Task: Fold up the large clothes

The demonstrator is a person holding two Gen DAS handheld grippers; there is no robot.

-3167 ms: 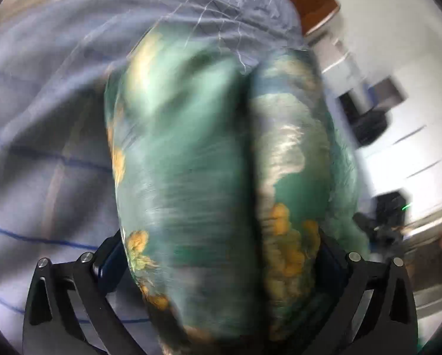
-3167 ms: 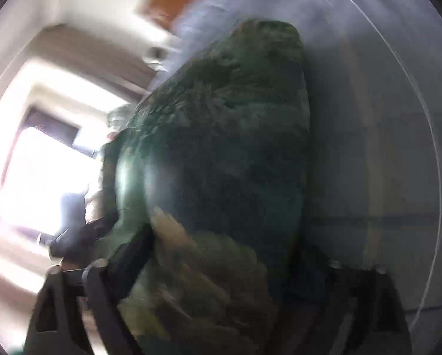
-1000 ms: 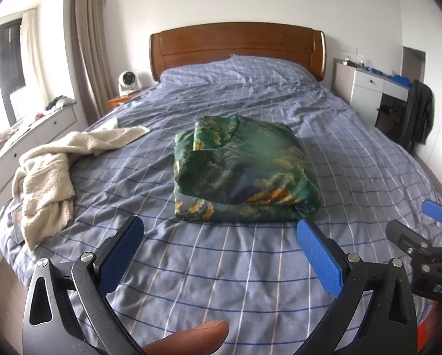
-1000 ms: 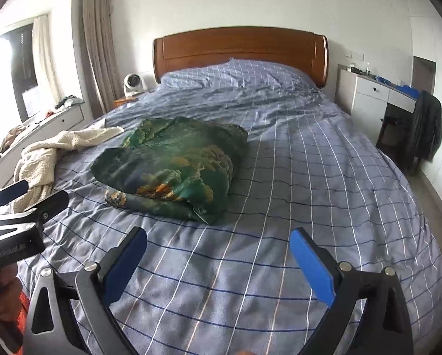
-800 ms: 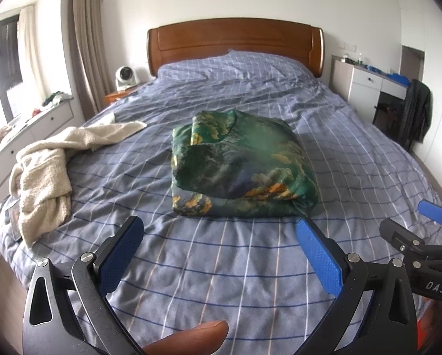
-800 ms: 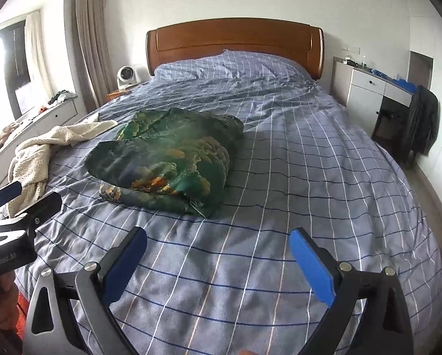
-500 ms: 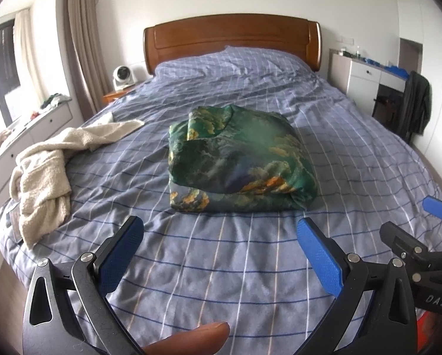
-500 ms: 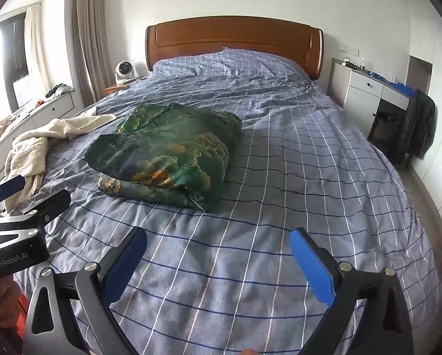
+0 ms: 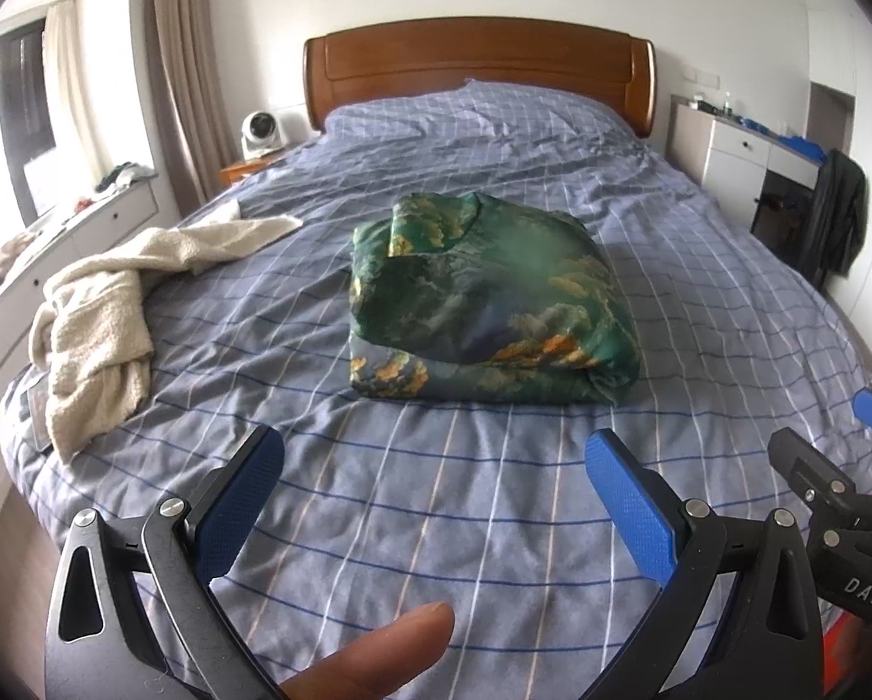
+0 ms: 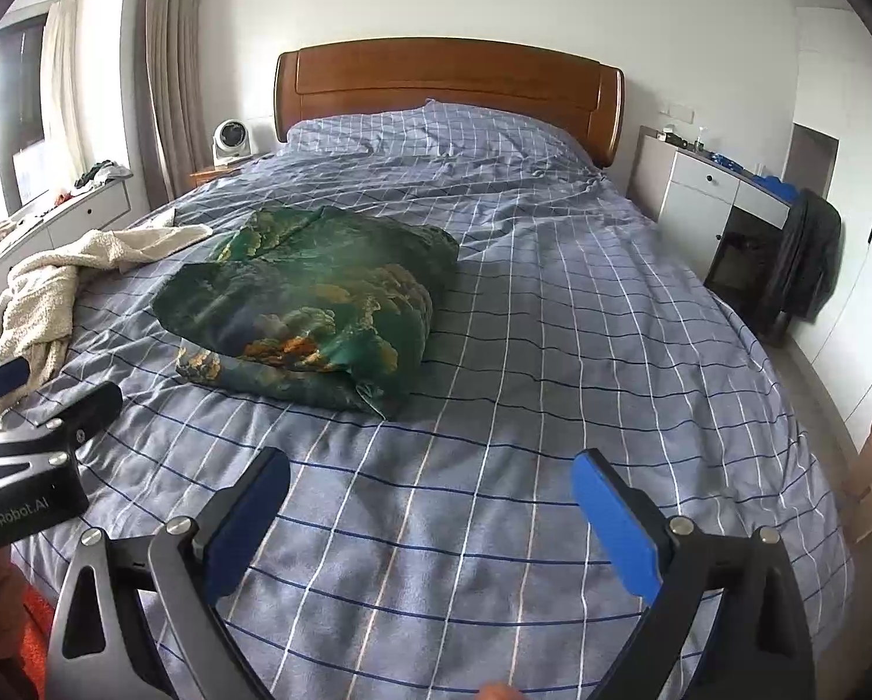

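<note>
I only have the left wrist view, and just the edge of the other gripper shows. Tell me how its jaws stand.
Observer: The right gripper is open, jaws wide apart with nothing between them. It sits over bare bedsheet, short of the clothing.
Operator: Good. Now describe the right side of the folded green garment.
Observer: On that side the green garment shows stacked layers, and one loose pointed corner pokes out of the near bottom edge onto the sheet.
</note>
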